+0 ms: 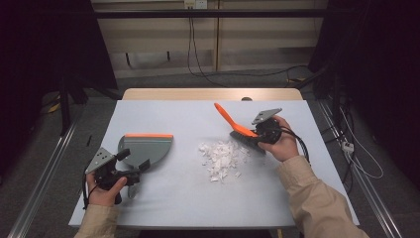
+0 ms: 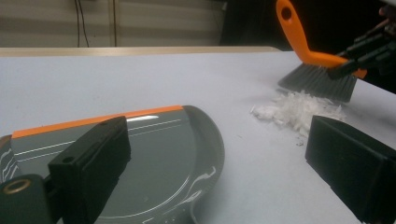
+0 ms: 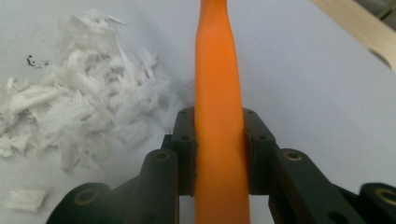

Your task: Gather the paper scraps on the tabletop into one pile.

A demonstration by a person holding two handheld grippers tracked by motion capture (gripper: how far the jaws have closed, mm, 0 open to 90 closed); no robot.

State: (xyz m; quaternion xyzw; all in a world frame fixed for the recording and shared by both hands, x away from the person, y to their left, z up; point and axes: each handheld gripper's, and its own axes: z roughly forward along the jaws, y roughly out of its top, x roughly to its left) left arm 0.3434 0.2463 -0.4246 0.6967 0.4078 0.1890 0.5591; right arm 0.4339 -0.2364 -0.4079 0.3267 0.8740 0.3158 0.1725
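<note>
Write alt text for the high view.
On a pale blue table, the right gripper clamps an orange-handled brush beside a pile of white paper shreds. The left gripper sits at the handle end of a grey, orange-edged dustpan.

One brush (image 1: 236,127), one dustpan (image 1: 146,147), one heap of white paper shreds (image 1: 221,157), and two tools on one table (image 1: 163,198).

Dustpan (image 1: 147,148) lies left of the paper shreds (image 1: 221,157); brush (image 1: 241,129) stands just right, behind them
</note>
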